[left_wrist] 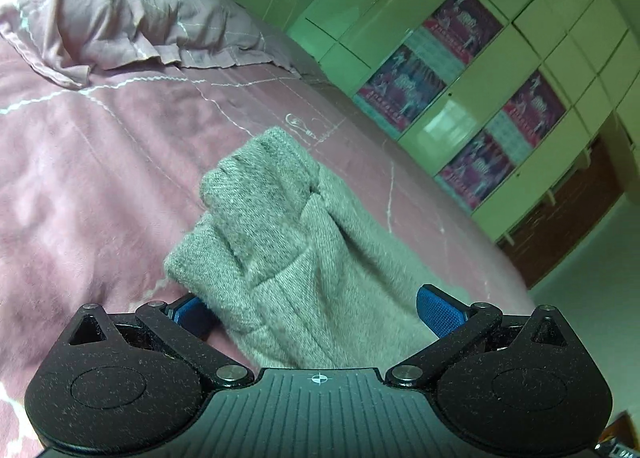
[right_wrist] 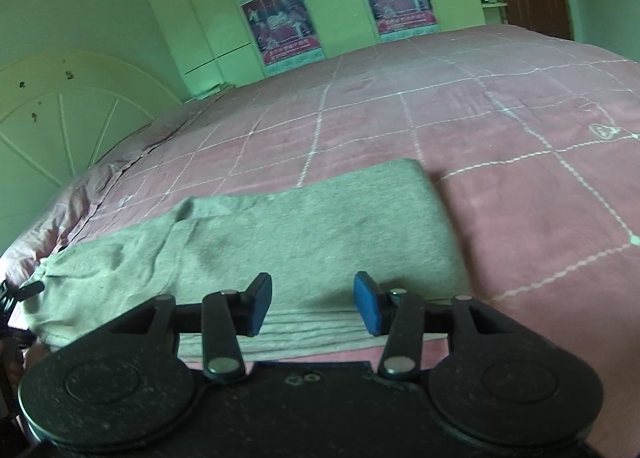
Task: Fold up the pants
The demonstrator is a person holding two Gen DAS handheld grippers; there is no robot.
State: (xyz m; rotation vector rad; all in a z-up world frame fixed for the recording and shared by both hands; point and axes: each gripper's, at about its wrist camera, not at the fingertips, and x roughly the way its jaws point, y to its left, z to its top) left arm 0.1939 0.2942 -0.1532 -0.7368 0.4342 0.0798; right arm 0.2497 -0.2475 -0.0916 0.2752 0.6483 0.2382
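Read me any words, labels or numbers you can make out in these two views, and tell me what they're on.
No text can be read.
Posters on the wardrobe doors: lines of print, too blurred and small.
Gray pants, pink bedspread, grippers: no lettering visible.

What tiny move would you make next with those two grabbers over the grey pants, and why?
Probably close the left gripper on the bunched end of the grey pants. Its blue pads sit wide apart with cloth already between them, gripping nothing. The right gripper hovers open over the flat folded part on the pink bedspread.
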